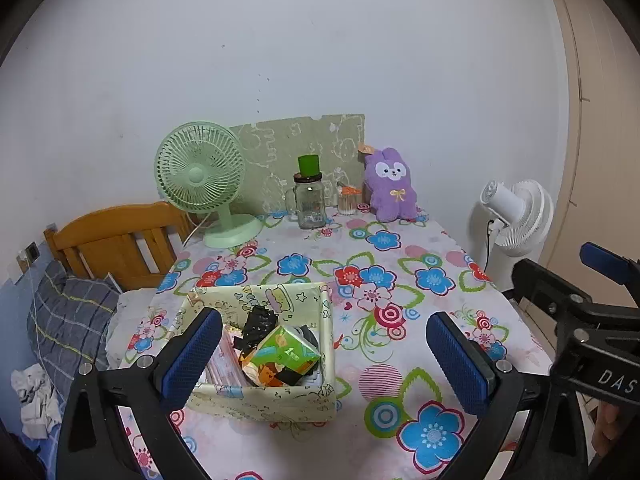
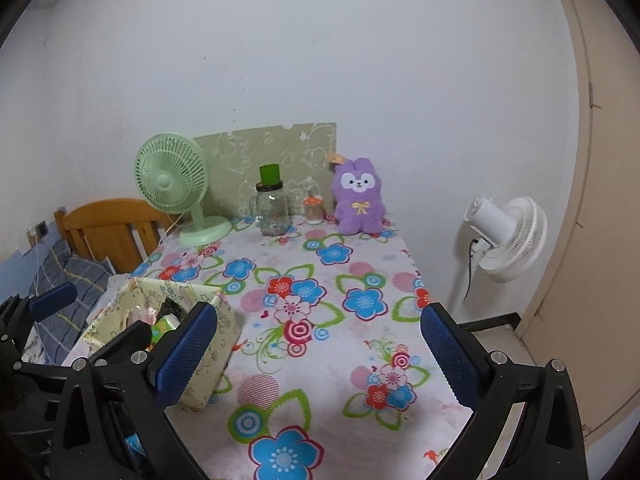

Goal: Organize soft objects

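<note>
Both our tongs gape empty: left tongs (image 1: 324, 356) over the box (image 1: 326, 320) of soft packs on the desk (image 1: 420, 256), right tongs (image 2: 320, 352) beside it, stamped "DAS". The plush (image 1: 390, 186) stands far back.

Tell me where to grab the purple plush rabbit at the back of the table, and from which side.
Grip the fuzzy purple plush rabbit across its middle, below the yellow bow, coming in from the front. It sits upright facing the cameras with its back near the white wall, so the front is open. The small cotton-swab jar stands close on its left, so keep the open jaws clear of it.
</note>
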The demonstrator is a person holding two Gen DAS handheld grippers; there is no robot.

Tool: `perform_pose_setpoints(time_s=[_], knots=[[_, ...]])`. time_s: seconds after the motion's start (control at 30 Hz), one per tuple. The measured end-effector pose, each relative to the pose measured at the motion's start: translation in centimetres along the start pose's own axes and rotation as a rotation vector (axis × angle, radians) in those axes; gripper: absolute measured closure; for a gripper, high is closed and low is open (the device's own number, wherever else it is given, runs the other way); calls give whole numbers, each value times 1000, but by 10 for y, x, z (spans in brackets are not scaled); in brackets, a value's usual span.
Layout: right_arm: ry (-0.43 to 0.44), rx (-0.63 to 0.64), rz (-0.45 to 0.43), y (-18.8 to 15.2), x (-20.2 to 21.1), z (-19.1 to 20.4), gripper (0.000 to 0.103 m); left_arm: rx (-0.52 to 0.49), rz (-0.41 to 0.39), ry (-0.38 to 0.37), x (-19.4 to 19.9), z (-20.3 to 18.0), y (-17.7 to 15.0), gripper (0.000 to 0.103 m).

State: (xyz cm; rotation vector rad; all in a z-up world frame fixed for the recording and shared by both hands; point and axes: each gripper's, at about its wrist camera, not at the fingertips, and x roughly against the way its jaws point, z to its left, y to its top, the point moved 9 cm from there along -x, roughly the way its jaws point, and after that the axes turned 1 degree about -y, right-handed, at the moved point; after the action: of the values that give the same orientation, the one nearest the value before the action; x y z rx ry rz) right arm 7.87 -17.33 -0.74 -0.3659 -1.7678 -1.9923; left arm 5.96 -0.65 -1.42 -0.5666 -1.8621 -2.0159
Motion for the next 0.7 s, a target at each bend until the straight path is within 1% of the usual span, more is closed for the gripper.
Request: perform_pose_setpoints(time_s=[0.33, 0.7], knots=[[-6, -43, -34, -5, 21, -15, 0, 20, -37, 12, 21, 0, -1, 0], [-15, -65, -45, -9, 31, -22, 0, 25, -41, 6, 25, -1, -1, 0]])
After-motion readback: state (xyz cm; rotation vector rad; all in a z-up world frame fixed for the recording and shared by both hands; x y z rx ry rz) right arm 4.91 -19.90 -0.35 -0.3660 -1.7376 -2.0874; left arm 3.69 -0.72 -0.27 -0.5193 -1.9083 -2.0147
